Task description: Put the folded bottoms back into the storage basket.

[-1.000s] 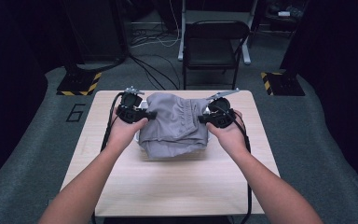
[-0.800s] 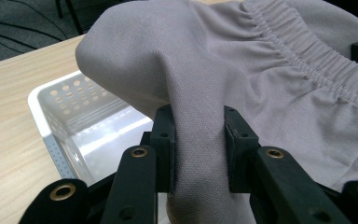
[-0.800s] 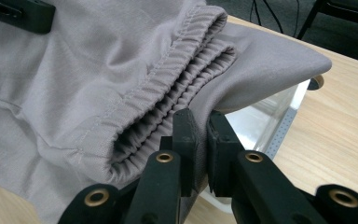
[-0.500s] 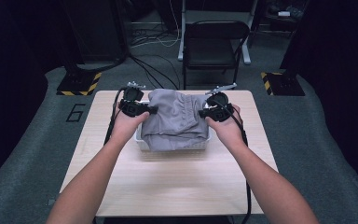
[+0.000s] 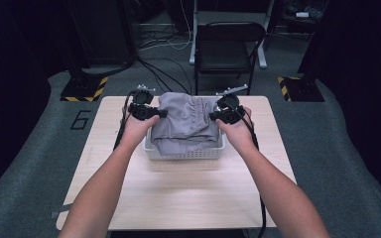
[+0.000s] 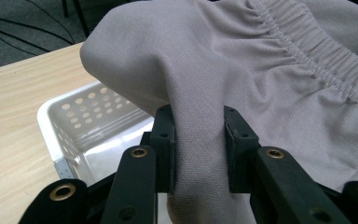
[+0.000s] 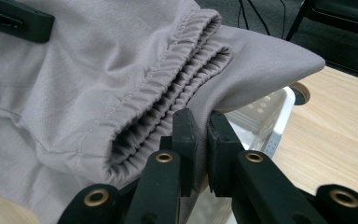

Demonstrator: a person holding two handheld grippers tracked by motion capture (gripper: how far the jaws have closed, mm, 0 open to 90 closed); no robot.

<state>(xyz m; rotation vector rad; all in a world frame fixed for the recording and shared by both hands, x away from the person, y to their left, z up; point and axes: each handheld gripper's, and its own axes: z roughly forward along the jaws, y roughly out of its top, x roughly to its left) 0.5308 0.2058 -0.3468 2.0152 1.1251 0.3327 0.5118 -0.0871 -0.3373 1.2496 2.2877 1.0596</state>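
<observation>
Item: grey folded garment (image 5: 186, 124), elastic waistband, held over white perforated basket (image 5: 184, 151) on desk (image 5: 188, 198).
Left claw (image 6: 198, 149): clenched on fabric fold at garment's left edge.
Right claw (image 7: 200, 149): clenched on fold beside waistband, right edge.
Step, judged: lowering garment into basket; bulk sits at rim, sides lifted.
Next, judged: sink both claws evenly, tuck edges inside walls, then release.

Near half of table (image 5: 188, 198) free; basket (image 5: 183, 152) w/ garment (image 5: 186, 124) blocks far middle.
</observation>
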